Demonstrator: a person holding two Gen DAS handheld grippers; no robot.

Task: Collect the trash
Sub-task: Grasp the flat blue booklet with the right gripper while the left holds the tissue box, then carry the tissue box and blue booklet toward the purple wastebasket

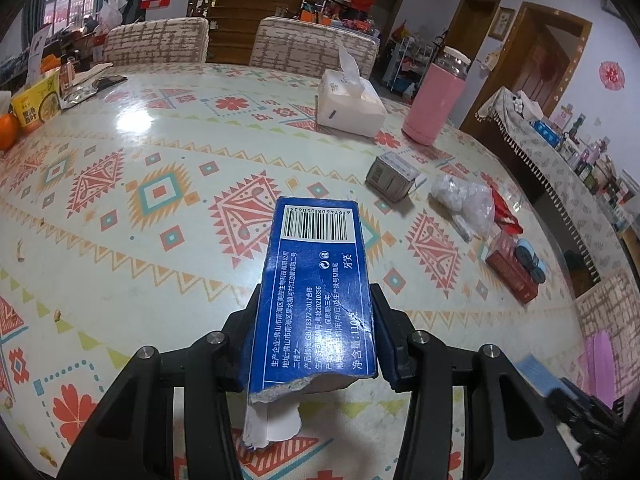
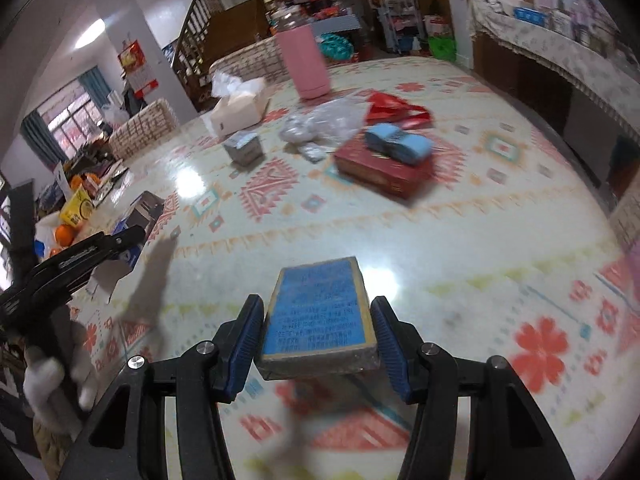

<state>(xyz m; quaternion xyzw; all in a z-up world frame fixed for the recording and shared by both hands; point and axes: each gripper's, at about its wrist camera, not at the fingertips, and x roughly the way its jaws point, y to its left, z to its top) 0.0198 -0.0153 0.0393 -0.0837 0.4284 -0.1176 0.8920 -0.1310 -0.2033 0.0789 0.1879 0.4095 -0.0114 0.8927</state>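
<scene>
1. The table [image 1: 168, 136] fills both views — a glossy cloth patterned with coral diamonds, teal squares and red flowers.
2. Two upholstered chairs [image 1: 156, 40] stand at its far edge, around 11 and 12 o'clock in the left wrist view.
3. A pink bottle [image 1: 434, 108] stands upright at 2 o'clock in that view, with a white tissue box [image 1: 350, 106] just beside it toward 1 o'clock.
4. A red box [image 2: 384, 168] lies at 1 o'clock in the right wrist view, with a light-blue object [image 2: 398, 142] resting on top.
5. A clear bag of white lumps [image 1: 464, 200] lies at 3 o'clock in the left wrist view, near a small grey box [image 1: 392, 176].
6. The left gripper [image 1: 316, 320] clamps a torn blue carton [image 1: 316, 276] at the centre of its view — barcode end pointing away, ragged end toward the camera, held above the table.
7. The right gripper [image 2: 318, 324] has a small blue-topped box [image 2: 320, 312] between its blue pads, which touch or nearly touch its sides; the frame is blurred. The box sits at 6 o'clock, low over the table.
</scene>
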